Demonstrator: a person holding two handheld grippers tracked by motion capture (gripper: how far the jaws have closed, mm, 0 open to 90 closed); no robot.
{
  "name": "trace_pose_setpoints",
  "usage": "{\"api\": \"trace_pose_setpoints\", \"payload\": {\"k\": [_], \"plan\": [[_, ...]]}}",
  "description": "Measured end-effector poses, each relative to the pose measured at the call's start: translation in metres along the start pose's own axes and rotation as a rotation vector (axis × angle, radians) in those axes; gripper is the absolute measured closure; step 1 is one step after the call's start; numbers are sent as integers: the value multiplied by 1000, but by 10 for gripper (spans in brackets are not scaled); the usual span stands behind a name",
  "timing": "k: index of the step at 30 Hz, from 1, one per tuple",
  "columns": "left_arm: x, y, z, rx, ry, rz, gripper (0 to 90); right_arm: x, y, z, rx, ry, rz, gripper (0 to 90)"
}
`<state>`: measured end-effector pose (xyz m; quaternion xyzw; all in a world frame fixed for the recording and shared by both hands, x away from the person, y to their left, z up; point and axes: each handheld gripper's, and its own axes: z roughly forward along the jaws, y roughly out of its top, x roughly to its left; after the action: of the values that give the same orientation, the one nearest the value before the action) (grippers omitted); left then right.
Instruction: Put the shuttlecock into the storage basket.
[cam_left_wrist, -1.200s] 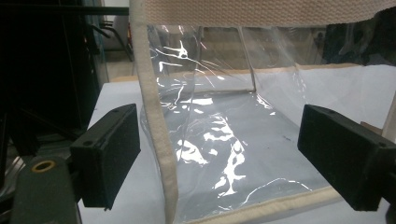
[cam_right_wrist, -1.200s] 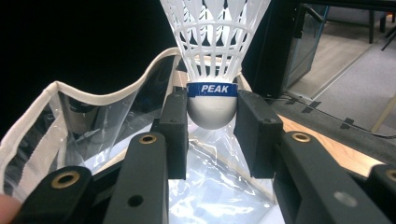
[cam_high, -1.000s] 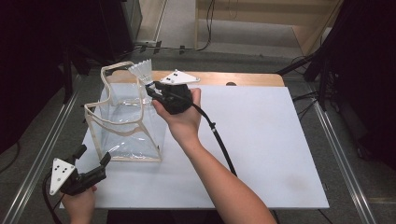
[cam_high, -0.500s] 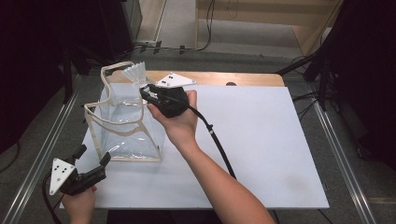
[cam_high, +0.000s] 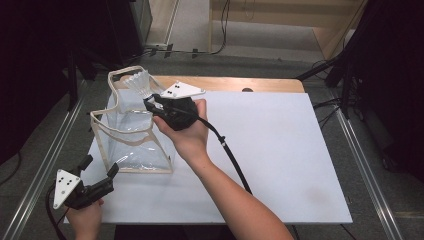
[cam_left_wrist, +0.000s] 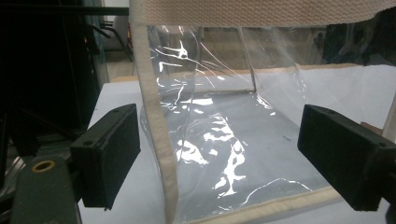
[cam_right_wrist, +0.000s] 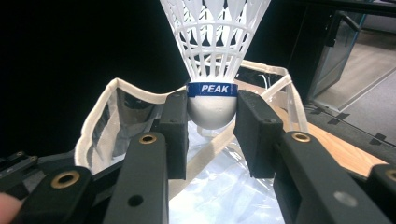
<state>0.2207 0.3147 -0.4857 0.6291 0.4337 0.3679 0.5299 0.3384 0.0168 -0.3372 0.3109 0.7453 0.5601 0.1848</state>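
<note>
The right gripper clamps a white shuttlecock by its rounded cork base, one pad on each side, just under the blue band that reads PEAK; the plastic skirt fans up and away from the jaws. That grip is plain in the right gripper view. In the high view the same gripper is mostly covered by the right hand, and the shuttlecock shows as a small white fan above the open, cloth-trimmed mouth of a clear plastic bag standing on the white table.

The left gripper rests low at the near left corner of the table, jaws spread wide and holding nothing. In its own view the left gripper looks at the bag, whose beige-edged near corner stands between the two pads without touching either.
</note>
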Motion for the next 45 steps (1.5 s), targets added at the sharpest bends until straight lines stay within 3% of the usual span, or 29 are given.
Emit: {"api": "trace_pose_setpoints", "payload": {"k": [23, 28, 33, 37, 41, 42, 45], "plan": [[0, 0, 0, 0, -1, -1, 137, 3, -7, 10, 57, 97, 13, 625], [0, 0, 0, 0, 0, -1, 137, 3, -5, 7, 45, 126, -1, 483], [0, 0, 0, 1, 0, -1, 137, 1, -4, 3, 20, 116, 9, 329], [0, 0, 0, 1, 0, -1, 137, -1, -3, -1, 13, 111, 1, 149], [0, 0, 0, 1, 0, 0, 137, -3, -5, -6, 7, 118, 2, 74], [0, 0, 0, 0, 0, 0, 137, -4, -6, -7, 7, 120, -1, 15], [0, 0, 0, 1, -1, 1, 137, -5, -8, -9, 15, 121, -8, 0]]}}
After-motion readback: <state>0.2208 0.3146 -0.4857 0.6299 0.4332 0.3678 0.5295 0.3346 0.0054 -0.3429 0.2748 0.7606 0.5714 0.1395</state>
